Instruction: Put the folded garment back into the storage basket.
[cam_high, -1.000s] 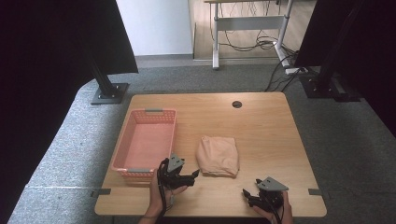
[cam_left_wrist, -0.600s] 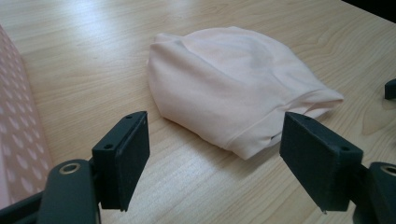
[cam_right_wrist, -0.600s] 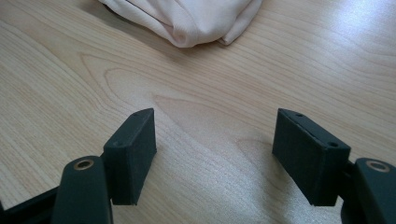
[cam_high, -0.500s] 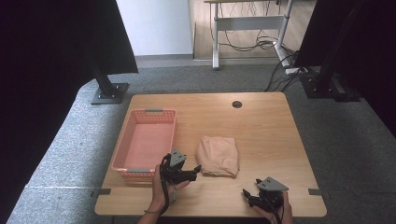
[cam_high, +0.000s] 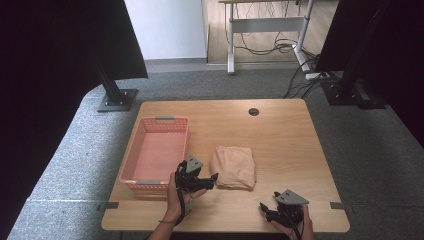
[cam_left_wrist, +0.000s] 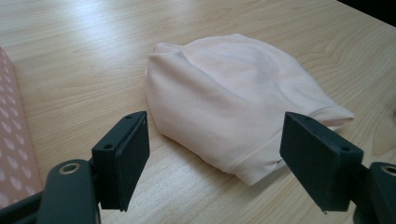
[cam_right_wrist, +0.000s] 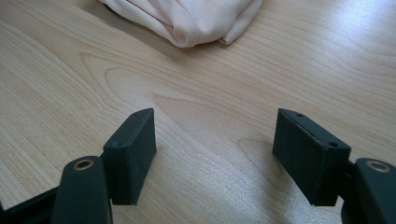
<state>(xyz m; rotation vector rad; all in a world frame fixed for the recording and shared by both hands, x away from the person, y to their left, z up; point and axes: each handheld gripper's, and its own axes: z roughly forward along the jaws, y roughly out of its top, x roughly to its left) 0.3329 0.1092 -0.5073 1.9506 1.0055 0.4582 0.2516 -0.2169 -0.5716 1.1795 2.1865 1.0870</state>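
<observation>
A folded pale pink cloth (cam_high: 233, 167) lies on the wooden table (cam_high: 280, 140), to the right of a pink basket (cam_high: 154, 152). My left gripper (cam_high: 212, 178) is open just at the cloth's near left corner; in the left gripper view the cloth (cam_left_wrist: 233, 107) bulges right in front of the spread jaws (cam_left_wrist: 215, 161). My right gripper (cam_high: 264, 209) rests open near the table's front edge, below and right of the cloth. In the right gripper view the cloth's edge (cam_right_wrist: 187, 18) lies well beyond the jaws (cam_right_wrist: 215, 154), with bare wood between.
The basket holds nothing and stands at the table's left side; its wall (cam_left_wrist: 11, 140) shows at the left of the left gripper view. A round cable hole (cam_high: 254, 111) sits near the far edge. Desk legs and cables stand on the floor beyond.
My left gripper has moved forward and right, closing in on the cloth's near left corner. The right gripper has stayed in place.
</observation>
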